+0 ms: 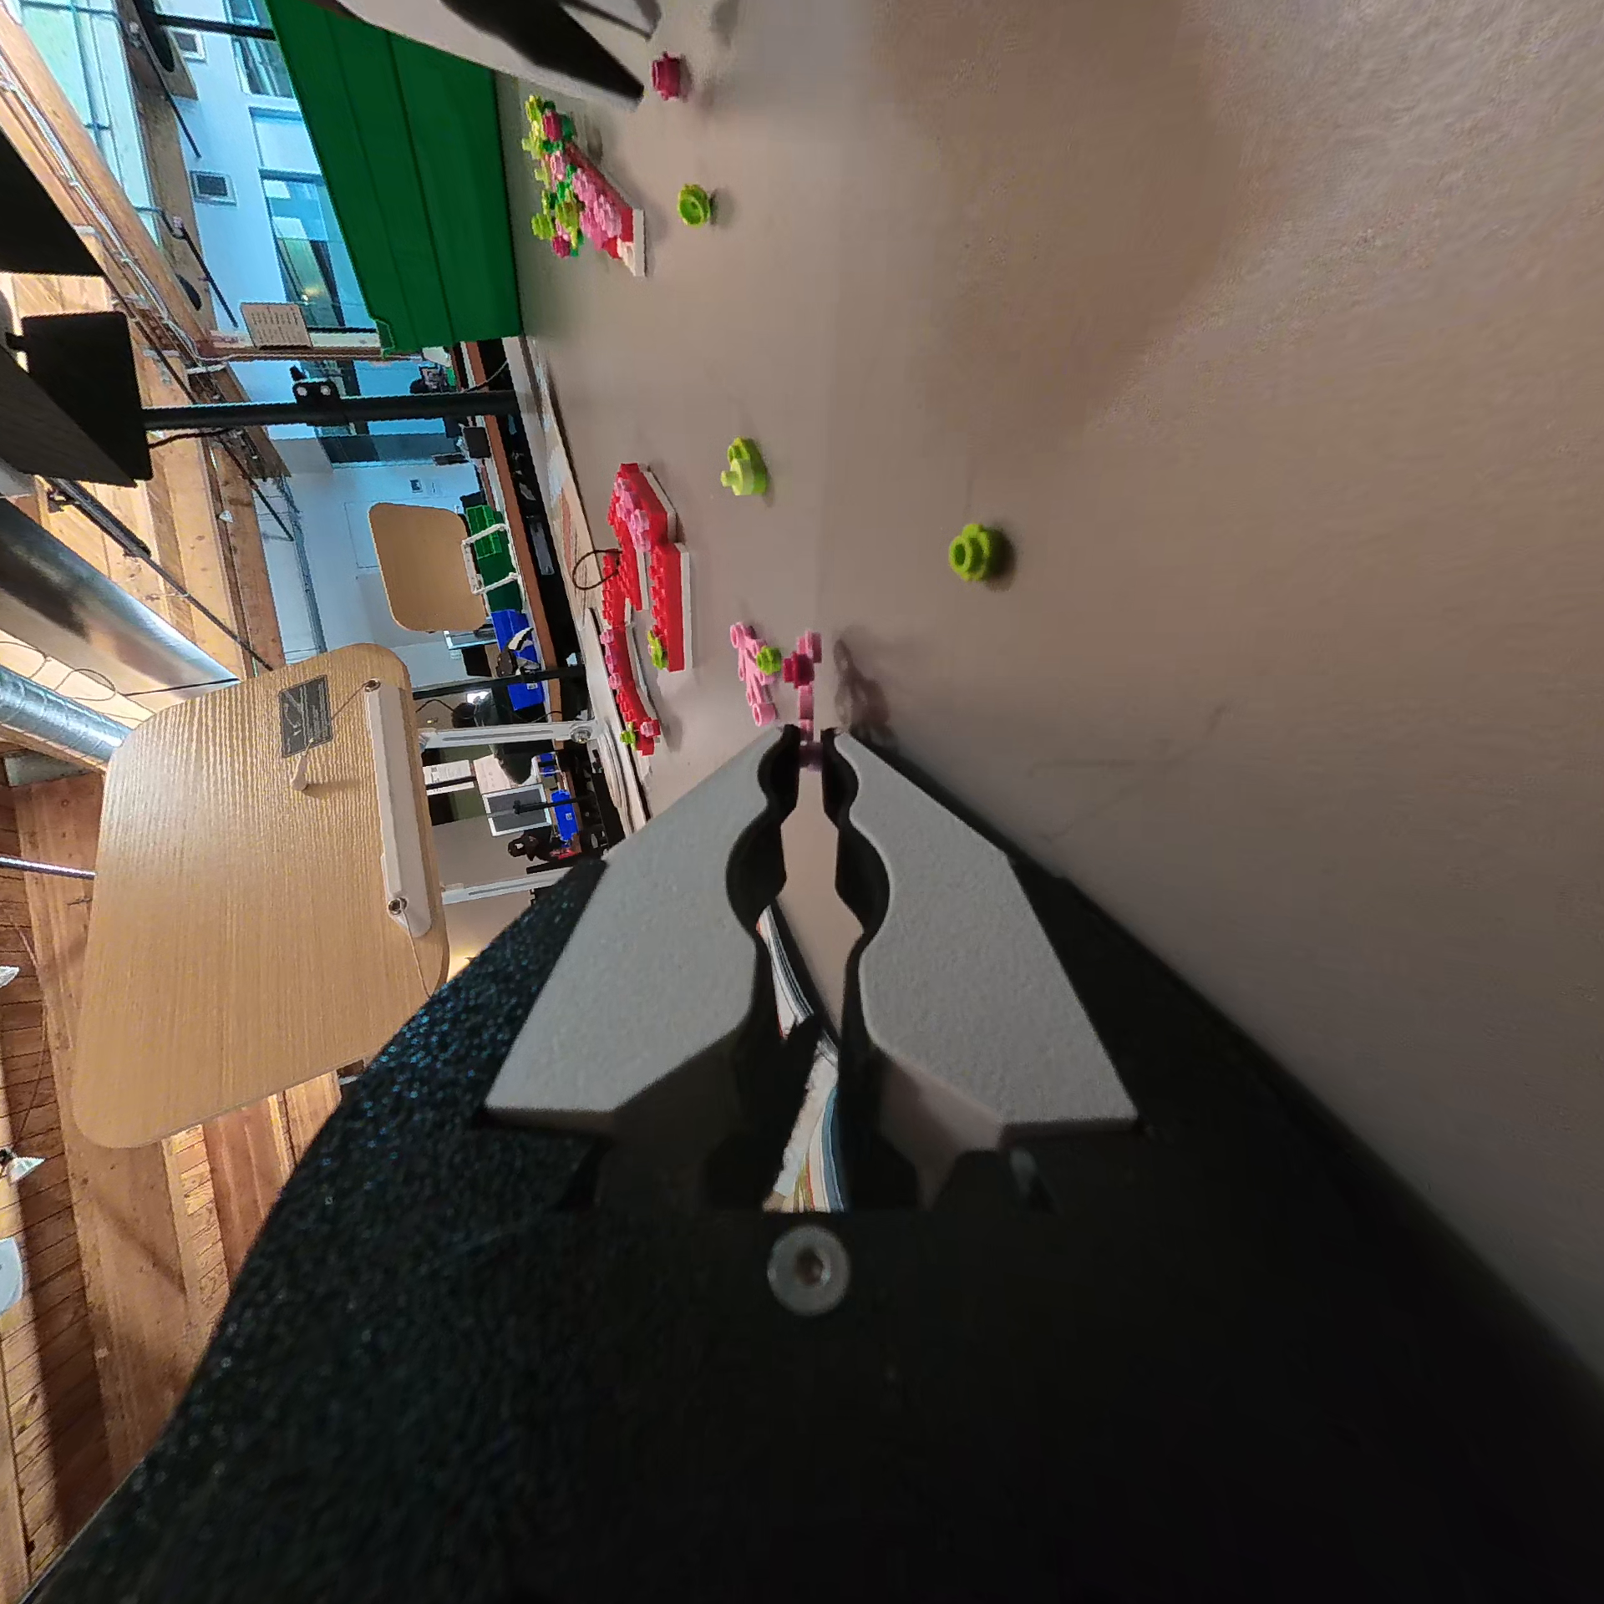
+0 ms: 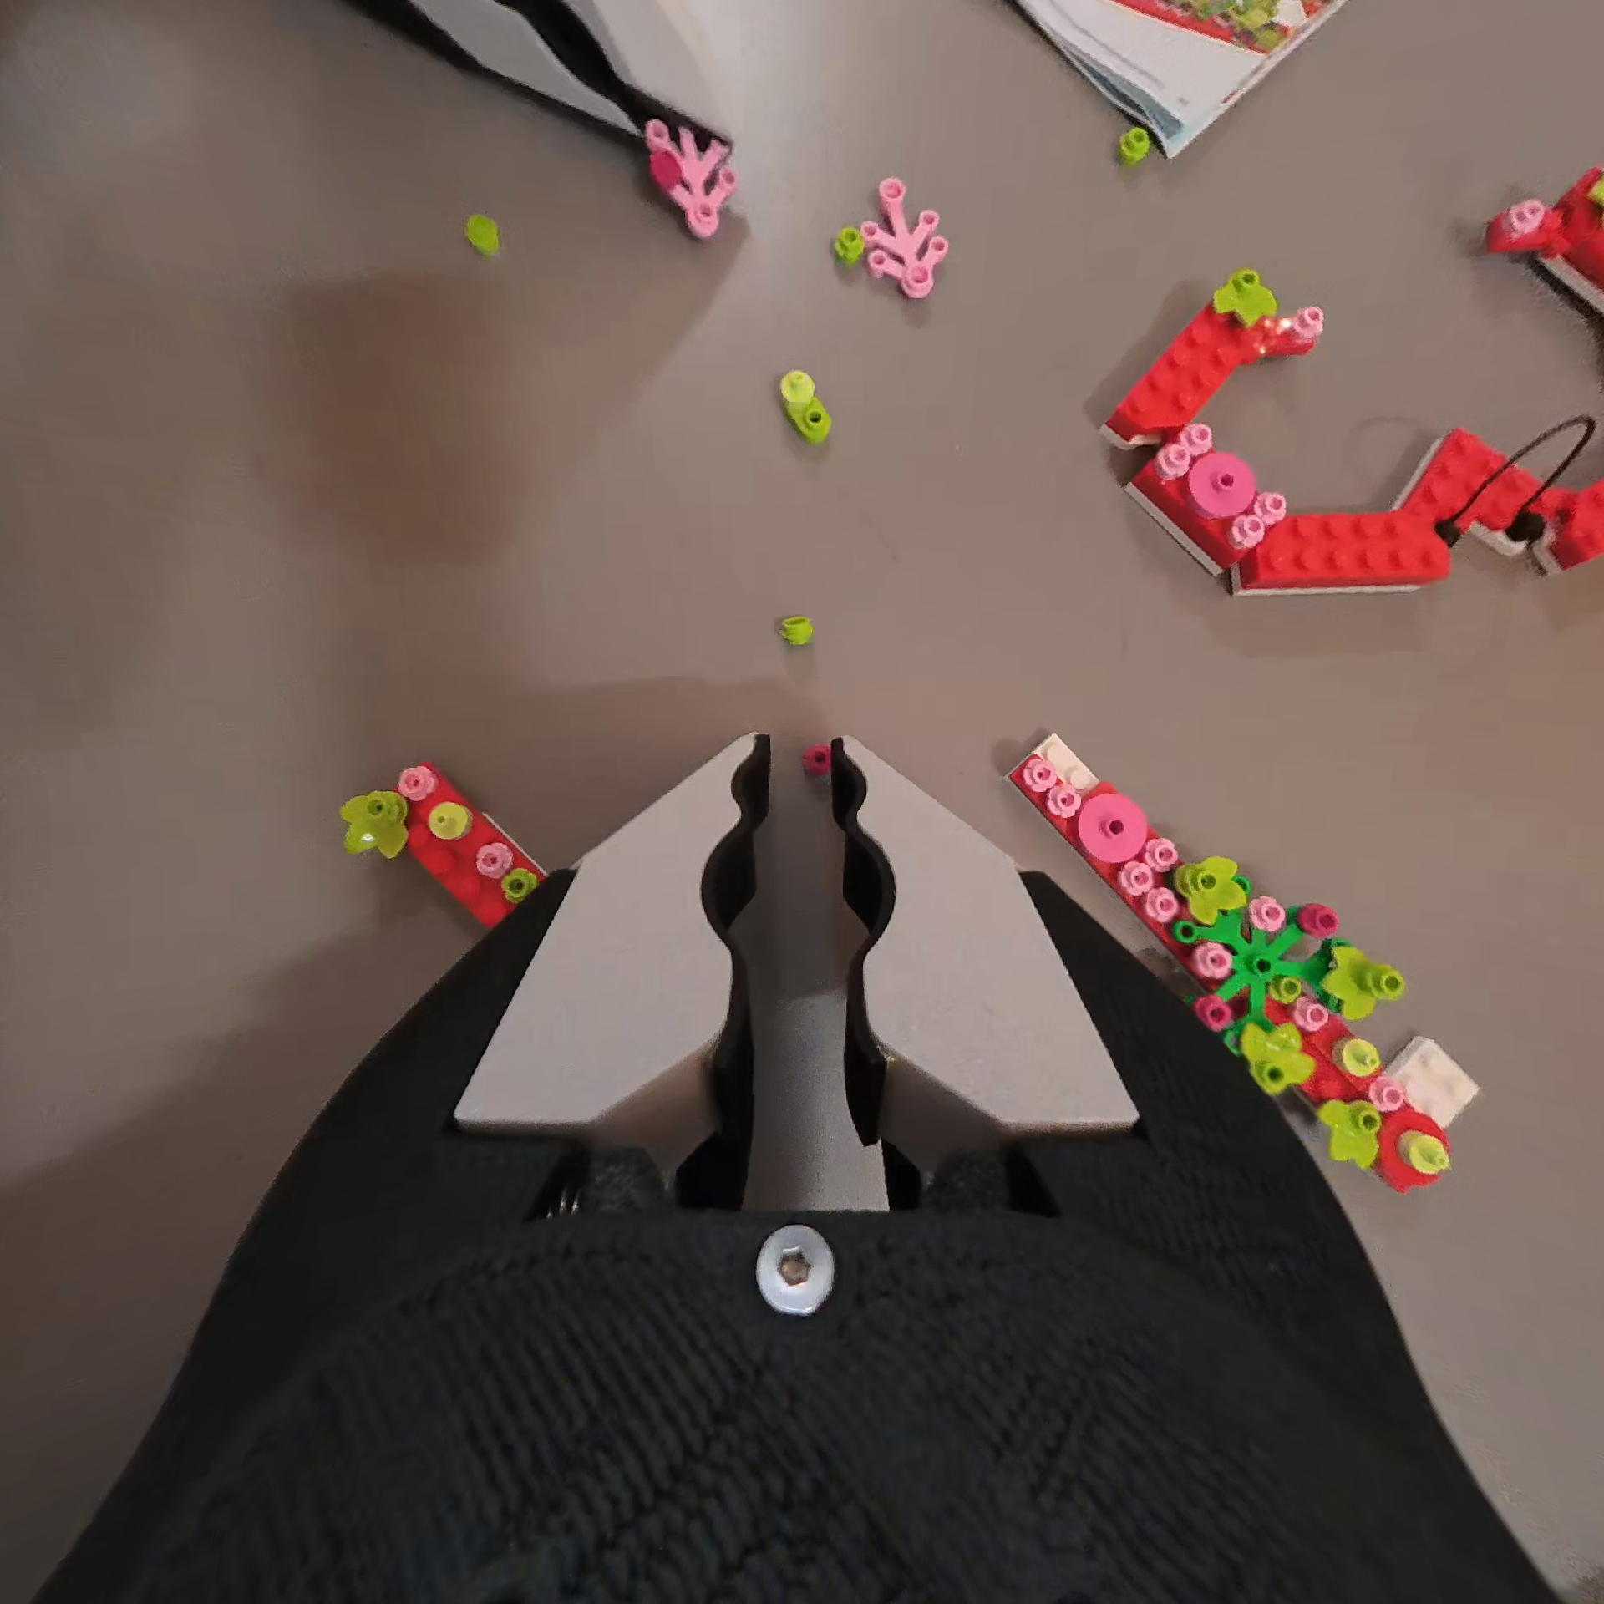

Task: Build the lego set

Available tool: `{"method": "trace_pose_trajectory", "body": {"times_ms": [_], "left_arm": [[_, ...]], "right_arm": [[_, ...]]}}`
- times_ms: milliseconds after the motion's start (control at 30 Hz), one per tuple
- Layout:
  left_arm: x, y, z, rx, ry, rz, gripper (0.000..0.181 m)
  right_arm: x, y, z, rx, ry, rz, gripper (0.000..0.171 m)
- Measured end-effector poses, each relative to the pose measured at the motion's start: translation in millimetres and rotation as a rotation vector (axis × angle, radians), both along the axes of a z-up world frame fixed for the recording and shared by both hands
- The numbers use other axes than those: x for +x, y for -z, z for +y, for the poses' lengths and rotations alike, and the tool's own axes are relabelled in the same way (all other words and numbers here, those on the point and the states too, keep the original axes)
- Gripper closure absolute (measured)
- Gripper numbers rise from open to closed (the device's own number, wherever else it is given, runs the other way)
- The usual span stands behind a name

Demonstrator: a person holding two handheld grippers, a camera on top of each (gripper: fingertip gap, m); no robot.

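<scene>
Left tongs [image 1: 807, 739]: centre of the left wrist view, tips nearly together and pinching the stem of a pink sprig [image 1: 803, 673] with a magenta stud on it. In the right wrist view you see the same tongs [image 2: 686, 143] at upper left, the sprig [image 2: 692, 176] at their tip, low over the grey tabletop [image 2: 260, 521].

Right tongs [image 2: 799, 748]: lower centre of the right wrist view, jaws slightly spread and holding nothing. A small magenta stud [image 2: 816, 759] lies on the tabletop in the gap, close by the right-hand tip; you cannot tell whether it touches.

Loose parts, right wrist view:
- Second pink sprig [image 2: 907, 243], upper centre, with a lime stud [image 2: 849, 245] just beside it.
- Lime double piece [image 2: 805, 408], centre.
- Lime stud [image 2: 796, 630], just above your right tongs.
- Lime piece [image 2: 482, 234], upper left.
- Lime stud [image 2: 1133, 144], by the booklet corner.

Built sections, right wrist view:
- Red zigzag chain [image 2: 1337, 547] on white plates, right edge, with pink flowers and a dark cord loop [image 2: 1554, 460].
- Long red strip [image 2: 1232, 955], lower right, covered with pink flowers, lime leaves and a green stem.
- Short red strip [image 2: 451, 842], lower left, partly hidden behind your right tongs.

Booklet [image 2: 1172, 61]: top right, open on the tabletop.

Left wrist view, upper left: green bins [image 1: 408, 174] at the tabletop's far edge.
</scene>
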State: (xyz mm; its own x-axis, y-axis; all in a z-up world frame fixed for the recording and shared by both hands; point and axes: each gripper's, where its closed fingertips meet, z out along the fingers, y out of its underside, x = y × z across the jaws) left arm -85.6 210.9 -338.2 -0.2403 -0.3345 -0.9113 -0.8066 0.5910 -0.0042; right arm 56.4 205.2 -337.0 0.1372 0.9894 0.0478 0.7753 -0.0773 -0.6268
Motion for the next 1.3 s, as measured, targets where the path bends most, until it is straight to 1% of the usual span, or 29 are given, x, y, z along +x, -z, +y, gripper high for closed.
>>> {"method": "trace_pose_trajectory", "body": {"times_ms": [33,233,433,500,600,667,733,833,933,1300], "left_arm": [[0,0,0,0.0,0.0,0.0,0.179],[0,0,0,-0.003,0.0,-0.005,0.179],[2,-2,0,0.003,0.004,-0.015,0.179],[6,-8,-2,0.031,0.026,-0.044,0.179],[14,-23,-9,0.085,0.073,-0.109,0.179],[19,-32,-14,0.125,0.103,-0.144,0.179],[24,-42,-20,0.187,0.136,-0.171,0.18],[26,-53,-24,0.25,0.156,-0.204,0.18],[25,-58,-25,0.276,0.159,-0.215,0.18],[26,-64,-25,0.314,0.164,-0.227,0.18]], "right_arm": [[1,1,2,-0.005,0.013,0.004,0.159],[2,6,2,-0.023,0.019,0.007,0.16],[-4,3,4,-0.014,0.011,0.015,0.165],[-22,-14,3,-0.008,-0.001,0.113,0.166],[-59,-51,-5,-0.028,-0.06,0.29,0.166],[-80,-69,-15,-0.066,-0.121,0.367,0.166],[-97,-78,-24,-0.108,-0.178,0.4,0.166],[-110,-75,-30,-0.123,-0.242,0.372,0.166],[-116,-69,-31,-0.114,-0.269,0.336,0.165],[-122,-65,-27,-0.092,-0.282,0.308,0.165]]}}
